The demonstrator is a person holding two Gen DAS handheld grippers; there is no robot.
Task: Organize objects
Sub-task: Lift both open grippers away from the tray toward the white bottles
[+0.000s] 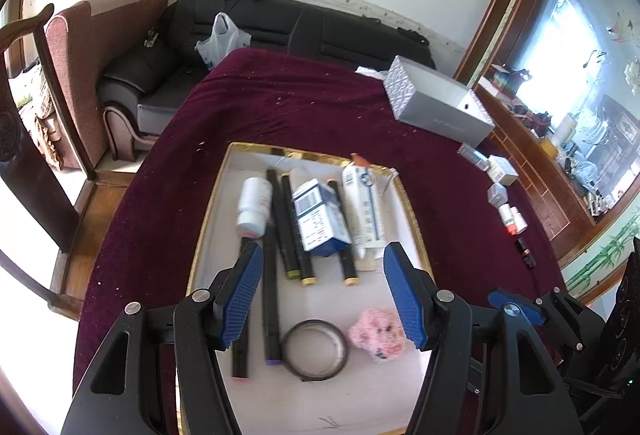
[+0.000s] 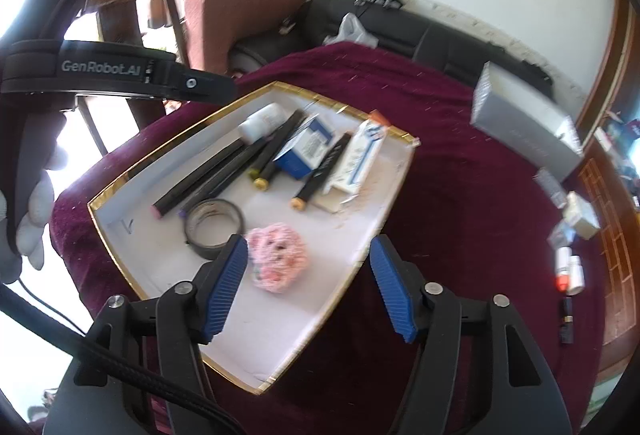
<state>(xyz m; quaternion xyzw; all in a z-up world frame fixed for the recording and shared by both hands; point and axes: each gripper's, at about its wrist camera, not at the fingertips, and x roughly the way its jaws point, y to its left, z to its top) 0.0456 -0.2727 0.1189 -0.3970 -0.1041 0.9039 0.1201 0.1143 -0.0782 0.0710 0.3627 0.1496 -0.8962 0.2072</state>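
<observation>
A white, gold-rimmed tray (image 1: 212, 219) (image 2: 132, 175) lies on a maroon cloth. It holds several black markers (image 1: 286, 227) (image 2: 208, 171), a white bottle (image 1: 254, 207), a blue-white box (image 1: 320, 219) (image 2: 304, 151), a white tube (image 1: 364, 203) (image 2: 360, 155), a tape roll (image 1: 316, 349) (image 2: 214, 223) and a pink crochet ball (image 1: 374, 333) (image 2: 278, 261). My left gripper (image 1: 324, 295) is open and empty above the tray's near half. My right gripper (image 2: 308, 287) is open and empty above the tray's right edge, beside the pink ball.
A silver box (image 1: 440, 103) (image 2: 524, 123) lies at the cloth's far right. Small boxes and bottles (image 1: 508, 203) (image 2: 572, 235) and a dark lipstick (image 2: 566, 319) line the right edge. A black sofa (image 1: 280, 27) and a chair (image 1: 68, 75) stand behind.
</observation>
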